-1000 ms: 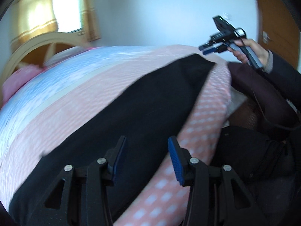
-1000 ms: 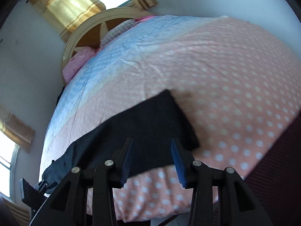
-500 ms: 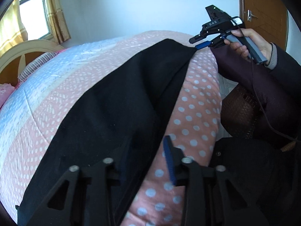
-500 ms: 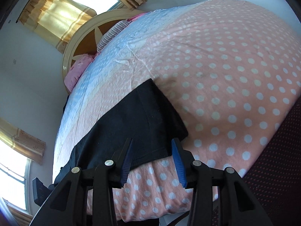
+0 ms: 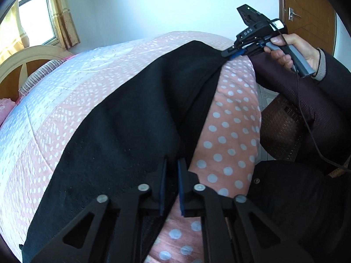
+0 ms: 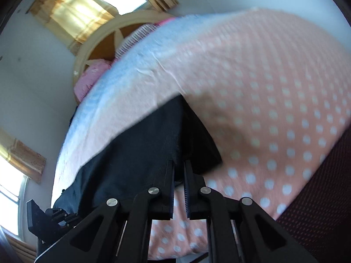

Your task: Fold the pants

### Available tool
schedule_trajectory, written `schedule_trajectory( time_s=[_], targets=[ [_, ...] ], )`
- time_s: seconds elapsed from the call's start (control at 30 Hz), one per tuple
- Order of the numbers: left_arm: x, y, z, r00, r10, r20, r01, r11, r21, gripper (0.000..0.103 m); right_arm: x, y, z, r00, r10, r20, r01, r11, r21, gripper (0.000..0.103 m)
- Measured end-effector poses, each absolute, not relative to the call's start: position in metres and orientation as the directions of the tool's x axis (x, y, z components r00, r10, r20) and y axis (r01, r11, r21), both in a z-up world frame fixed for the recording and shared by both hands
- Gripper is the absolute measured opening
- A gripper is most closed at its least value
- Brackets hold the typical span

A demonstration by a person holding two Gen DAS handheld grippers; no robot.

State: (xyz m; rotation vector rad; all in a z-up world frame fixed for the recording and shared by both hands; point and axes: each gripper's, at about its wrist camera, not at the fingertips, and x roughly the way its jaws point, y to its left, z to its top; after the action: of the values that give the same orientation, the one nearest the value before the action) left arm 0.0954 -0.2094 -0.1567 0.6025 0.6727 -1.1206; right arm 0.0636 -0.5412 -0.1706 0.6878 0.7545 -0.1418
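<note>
Item: black pants (image 5: 136, 118), laid lengthwise along the near edge of the polka-dot quilt (image 5: 230, 131). Soft, limp, light by our judgement; best taken at hem corners. Our left gripper (image 5: 170, 168) and right gripper (image 6: 179, 171) have just been closing, each pinching the near hem.
</note>
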Motion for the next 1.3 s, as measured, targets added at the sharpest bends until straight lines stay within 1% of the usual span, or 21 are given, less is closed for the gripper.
schedule_trajectory(
  time_s=[0.03, 0.13, 0.23, 0.37, 0.47, 0.53, 0.57, 0.6, 0.63, 0.67, 0.77, 0.83, 0.87, 0.93, 0.97, 1.0, 1.03, 1.1, 1.13, 1.2, 1.3],
  targets=[
    [0.095, -0.209, -0.156, 0.280, -0.603, -0.746, 0.944, 0.316, 0.099, 0.005, 0.065, -0.542, -0.160, 0.740, 0.099, -0.665, 0.349, 0.789, 0.506, 0.007],
    [0.095, -0.206, -0.149, 0.282, -0.624, -0.729, 0.944, 0.315, 0.095, 0.004, 0.067, -0.547, -0.136, 0.768, 0.062, -0.637, 0.335, 0.809, 0.483, 0.006],
    [0.098, -0.199, -0.137, 0.251, -0.654, -0.713, 0.951, 0.305, 0.054, 0.004, 0.066, -0.553, -0.128, 0.781, 0.046, -0.623, 0.335, 0.811, 0.479, 0.006],
    [0.092, -0.200, -0.137, 0.197, -0.671, -0.715, 0.965, 0.261, 0.020, 0.004, 0.069, -0.557, -0.158, 0.725, 0.047, -0.688, 0.385, 0.800, 0.460, 0.006],
    [0.084, -0.207, -0.149, 0.190, -0.652, -0.734, 0.970, 0.242, 0.036, 0.004, 0.071, -0.562, -0.188, 0.670, 0.093, -0.737, 0.403, 0.788, 0.466, 0.006],
    [0.085, -0.209, -0.157, 0.186, -0.639, -0.747, 0.970, 0.241, 0.036, 0.004, 0.067, -0.563, -0.191, 0.677, 0.094, -0.730, 0.395, 0.790, 0.468, 0.011],
    [0.085, -0.210, -0.160, 0.178, -0.637, -0.750, 0.970, 0.240, 0.026, 0.004, 0.066, -0.564, -0.188, 0.676, 0.077, -0.733, 0.405, 0.792, 0.457, 0.024],
    [0.085, -0.209, -0.162, 0.172, -0.637, -0.752, 0.970, 0.241, 0.018, 0.004, 0.065, -0.567, -0.182, 0.679, 0.037, -0.733, 0.424, 0.796, 0.432, 0.040],
    [0.085, -0.208, -0.163, 0.172, -0.634, -0.754, 0.970, 0.244, 0.016, 0.004, 0.065, -0.571, -0.175, 0.694, 0.018, -0.720, 0.425, 0.797, 0.429, 0.044],
    [0.085, -0.206, -0.163, 0.167, -0.634, -0.755, 0.970, 0.243, 0.011, 0.004, 0.065, -0.574, -0.172, 0.706, 0.013, -0.708, 0.422, 0.795, 0.436, 0.046],
    [0.089, -0.198, -0.154, 0.163, -0.667, -0.727, 0.968, 0.252, -0.014, 0.004, 0.079, -0.586, -0.157, 0.741, 0.006, -0.671, 0.415, 0.782, 0.465, 0.046],
    [0.094, -0.190, -0.143, 0.170, -0.703, -0.690, 0.962, 0.270, -0.038, 0.004, 0.095, -0.592, -0.152, 0.759, 0.042, -0.649, 0.382, 0.779, 0.498, 0.046],
    [0.097, -0.187, -0.138, 0.185, -0.719, -0.670, 0.957, 0.287, -0.043, 0.004, 0.108, -0.593, -0.153, 0.757, 0.080, -0.649, 0.360, 0.777, 0.516, 0.046],
    [0.106, -0.185, -0.135, 0.213, -0.724, -0.656, 0.945, 0.324, -0.052, 0.004, 0.131, -0.590, -0.159, 0.726, 0.107, -0.679, 0.352, 0.790, 0.501, 0.046],
    [0.109, -0.187, -0.137, 0.220, -0.716, -0.662, 0.941, 0.335, -0.050, 0.004, 0.137, -0.586, -0.160, 0.714, 0.108, -0.692, 0.354, 0.797, 0.490, 0.045],
    [0.110, -0.189, -0.141, 0.217, -0.711, -0.669, 0.940, 0.338, -0.054, 0.004, 0.146, -0.582, -0.164, 0.700, 0.113, -0.705, 0.352, 0.805, 0.478, 0.021],
    [0.112, -0.191, -0.148, 0.205, -0.705, -0.679, 0.938, 0.339, -0.068, 0.004, 0.157, -0.578, -0.166, 0.682, 0.120, -0.722, 0.338, 0.823, 0.456, 0.003],
    [0.111, -0.195, -0.159, 0.170, -0.696, -0.697, 0.941, 0.324, -0.094, 0.004, 0.163, -0.570, -0.160, 0.681, 0.058, -0.730, 0.345, 0.854, 0.389, 0.002],
    [0.108, -0.198, -0.165, 0.153, -0.686, -0.711, 0.947, 0.308, -0.094, 0.005, 0.163, -0.569, -0.157, 0.694, 0.044, -0.718, 0.340, 0.860, 0.381, 0.002],
    [0.102, -0.201, -0.169, 0.169, -0.689, -0.705, 0.951, 0.302, -0.067, 0.005, 0.164, -0.570, -0.154, 0.710, 0.006, -0.704, 0.353, 0.863, 0.363, 0.002],
    [0.104, -0.201, -0.169, 0.147, -0.698, -0.700, 0.946, 0.306, -0.106, 0.005, 0.170, -0.577, -0.167, 0.699, 0.011, -0.715, 0.359, 0.860, 0.363, 0.002]
  ],
)
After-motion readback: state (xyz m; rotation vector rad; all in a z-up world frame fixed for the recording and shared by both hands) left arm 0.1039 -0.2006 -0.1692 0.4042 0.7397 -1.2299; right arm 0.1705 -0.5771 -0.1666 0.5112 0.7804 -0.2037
